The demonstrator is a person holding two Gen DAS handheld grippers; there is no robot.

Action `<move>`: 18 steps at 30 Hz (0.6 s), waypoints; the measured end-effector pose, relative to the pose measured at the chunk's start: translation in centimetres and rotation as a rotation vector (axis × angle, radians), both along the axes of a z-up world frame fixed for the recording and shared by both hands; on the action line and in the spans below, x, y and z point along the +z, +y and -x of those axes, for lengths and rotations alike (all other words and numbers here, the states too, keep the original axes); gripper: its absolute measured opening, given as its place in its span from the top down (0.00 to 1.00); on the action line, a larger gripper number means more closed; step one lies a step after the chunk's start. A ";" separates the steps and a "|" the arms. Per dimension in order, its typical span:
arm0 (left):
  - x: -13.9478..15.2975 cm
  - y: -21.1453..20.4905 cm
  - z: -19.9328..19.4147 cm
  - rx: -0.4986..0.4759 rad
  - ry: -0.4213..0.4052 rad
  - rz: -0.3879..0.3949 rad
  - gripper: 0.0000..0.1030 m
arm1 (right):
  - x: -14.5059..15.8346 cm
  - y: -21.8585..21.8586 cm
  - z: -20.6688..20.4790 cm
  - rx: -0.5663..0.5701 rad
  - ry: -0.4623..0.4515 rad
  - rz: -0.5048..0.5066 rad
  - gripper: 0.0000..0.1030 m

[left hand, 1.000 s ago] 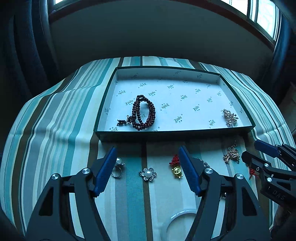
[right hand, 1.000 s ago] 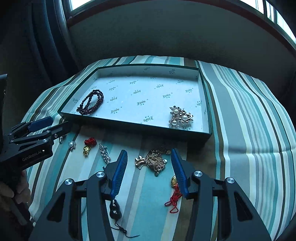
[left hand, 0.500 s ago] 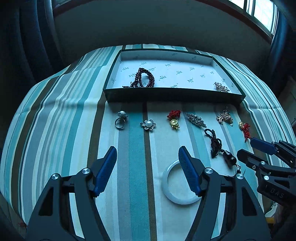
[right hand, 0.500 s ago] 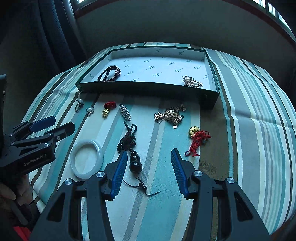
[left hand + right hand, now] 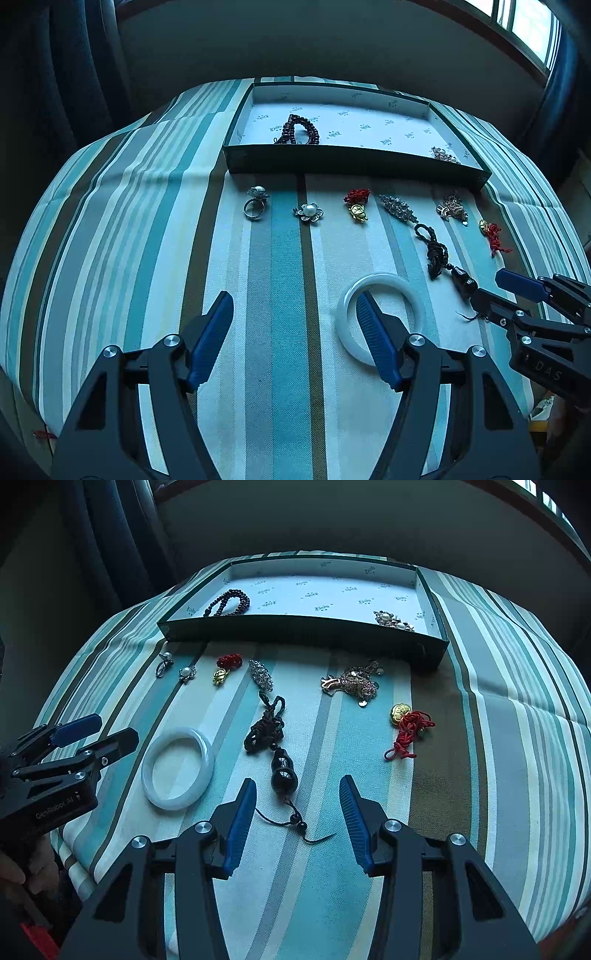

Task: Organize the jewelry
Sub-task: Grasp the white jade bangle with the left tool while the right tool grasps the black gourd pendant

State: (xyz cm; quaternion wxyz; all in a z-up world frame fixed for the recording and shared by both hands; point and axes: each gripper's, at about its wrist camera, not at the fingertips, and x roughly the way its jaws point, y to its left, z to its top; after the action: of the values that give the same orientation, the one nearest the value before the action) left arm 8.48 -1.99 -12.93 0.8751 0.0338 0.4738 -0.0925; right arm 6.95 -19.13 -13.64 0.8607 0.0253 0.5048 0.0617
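Left tongs [image 5: 293, 304] and right tongs [image 5: 297, 788] both gape, gripping nothing, above the striped worktop [image 5: 147, 258]. White bangle [image 5: 178, 768] lies beside black gourd pendant [image 5: 283, 771]. Bead bracelet [image 5: 298, 130] and pearl brooch [image 5: 393, 620] rest inside the tray [image 5: 351, 162]; other pieces lie just before it.

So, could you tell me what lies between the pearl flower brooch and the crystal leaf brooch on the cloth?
The gold charm with a red knot lies between the pearl flower brooch and the crystal leaf brooch, clearest in the left wrist view.
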 end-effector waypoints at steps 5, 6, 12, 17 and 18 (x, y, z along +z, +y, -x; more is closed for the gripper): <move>-0.1 0.4 -0.2 0.009 0.002 0.000 0.33 | -0.6 0.3 -0.3 0.014 0.018 0.004 0.61; -0.2 0.4 -0.2 0.011 0.004 0.000 0.33 | -0.6 0.4 -0.4 0.017 0.021 0.004 0.62; -0.5 0.4 -0.5 0.011 0.017 0.004 0.33 | -0.9 0.6 -1.0 0.029 0.030 0.009 0.63; -0.7 0.2 -0.6 0.006 0.021 0.005 0.33 | -1.1 0.8 -1.3 0.037 0.029 0.027 0.71; -0.7 0.2 -0.6 0.006 0.022 0.005 0.33 | -1.1 0.8 -1.4 0.038 0.029 0.028 0.73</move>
State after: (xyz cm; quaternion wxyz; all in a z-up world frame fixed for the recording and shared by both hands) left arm 9.04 -1.82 -13.65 0.8703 0.0293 0.4831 -0.0917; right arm 8.33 -18.35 -14.72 0.8521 0.0045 0.5185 0.0705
